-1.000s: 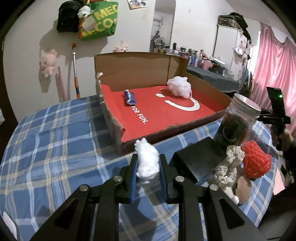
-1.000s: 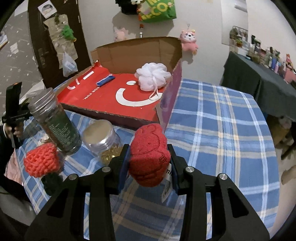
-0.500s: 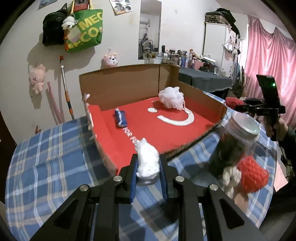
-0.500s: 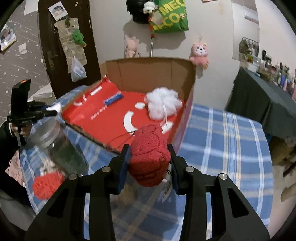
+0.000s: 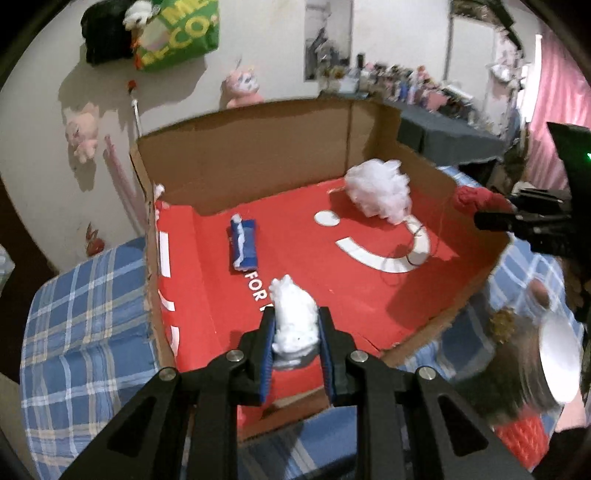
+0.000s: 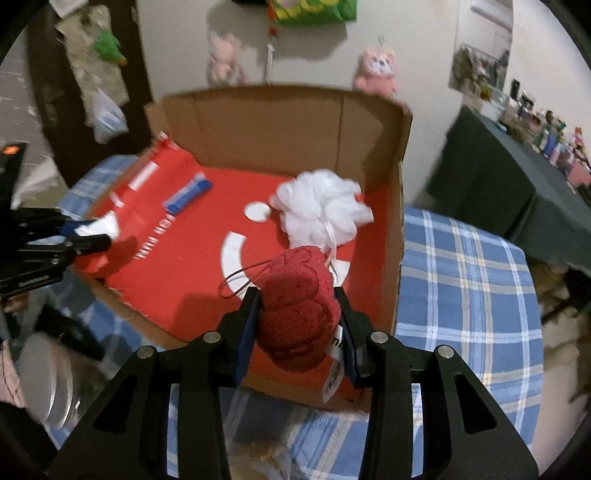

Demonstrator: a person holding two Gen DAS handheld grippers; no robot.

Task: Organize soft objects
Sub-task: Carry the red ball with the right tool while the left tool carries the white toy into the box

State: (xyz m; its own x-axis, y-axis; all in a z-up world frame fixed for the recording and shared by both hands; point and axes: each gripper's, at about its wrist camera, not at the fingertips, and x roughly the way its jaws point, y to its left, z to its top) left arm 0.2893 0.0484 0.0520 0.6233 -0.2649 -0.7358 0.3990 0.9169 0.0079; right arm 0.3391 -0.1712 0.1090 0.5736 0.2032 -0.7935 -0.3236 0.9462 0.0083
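My left gripper (image 5: 295,325) is shut on a small white fluffy wad (image 5: 295,317), held above the near left part of the red-floored cardboard box (image 5: 258,155). My right gripper (image 6: 299,317) is shut on a dark red sponge (image 6: 299,306) with a string loop and a paper tag, over the box's near right corner. Inside the box lie a white mesh bath pouf (image 5: 380,192) and a small blue roll (image 5: 242,243). In the right wrist view the pouf (image 6: 323,210) sits just beyond the sponge, and the left gripper (image 6: 92,236) with its white wad shows at the left.
The box rests on a blue plaid cloth (image 6: 465,288). Near its front stand a metal-lidded jar (image 5: 557,365) and a red crocheted piece (image 5: 521,439), both blurred. Plush toys and a green bag (image 5: 177,33) hang on the wall behind. A dark cluttered table (image 6: 517,177) stands at the right.
Both grippers have moved forward and slightly up, from over the plaid cloth to above the box floor, each still holding its object. The jars have slid down toward the frame edges.
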